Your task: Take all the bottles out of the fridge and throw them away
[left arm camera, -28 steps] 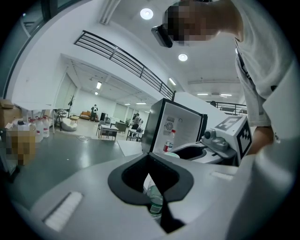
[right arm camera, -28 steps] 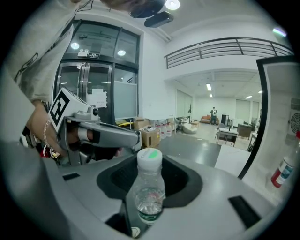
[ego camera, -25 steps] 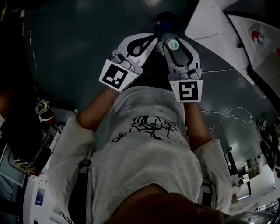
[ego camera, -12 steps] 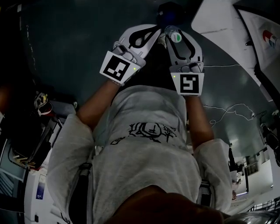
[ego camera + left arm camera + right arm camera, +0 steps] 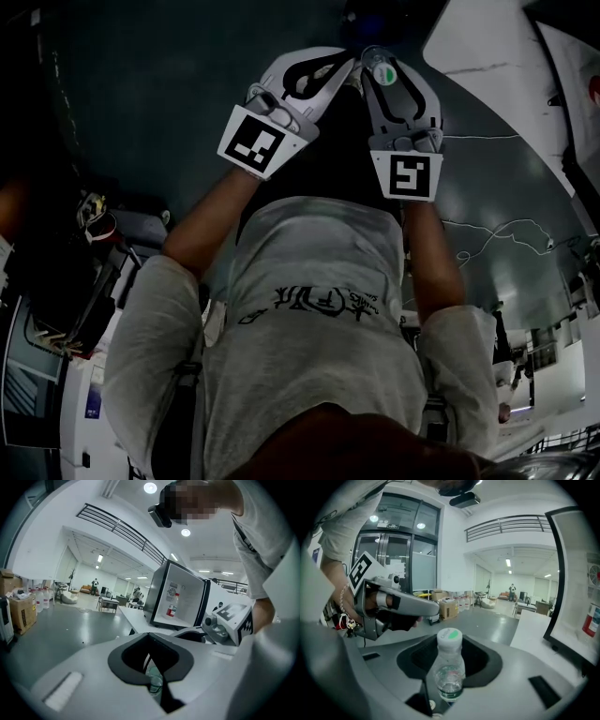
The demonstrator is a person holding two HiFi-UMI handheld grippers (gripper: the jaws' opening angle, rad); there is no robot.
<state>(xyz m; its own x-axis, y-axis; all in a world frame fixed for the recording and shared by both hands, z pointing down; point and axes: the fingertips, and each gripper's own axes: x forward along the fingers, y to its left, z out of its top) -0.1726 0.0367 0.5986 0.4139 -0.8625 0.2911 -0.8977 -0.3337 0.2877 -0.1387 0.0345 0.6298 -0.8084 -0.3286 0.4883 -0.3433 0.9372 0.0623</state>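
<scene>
My right gripper (image 5: pixel 382 70) is shut on a clear bottle (image 5: pixel 449 667) with a white and green cap (image 5: pixel 381 68); the bottle stands upright between the jaws. My left gripper (image 5: pixel 314 70) hangs close beside it on the left, its jaws drawn together. Through their narrow slit a bit of a clear bottle (image 5: pixel 154 682) shows; I cannot tell whether it is gripped. The small fridge (image 5: pixel 159 597) stands open on a white table (image 5: pixel 133 618). A red-labelled bottle (image 5: pixel 172 606) is inside it, also visible as the bottle (image 5: pixel 591 619) at the right gripper view's right edge.
A grey floor (image 5: pixel 187 112) lies under both grippers, with thin cables (image 5: pixel 492 230) on it to the right. Cardboard boxes (image 5: pixel 21 613) and water jugs stand at the left; more boxes (image 5: pixel 447 607) sit by the glass doors (image 5: pixel 396 557). My torso fills the lower head view.
Both grippers have sunk side by side, sliding up the head view away from the camera. The right one still holds the bottle.
</scene>
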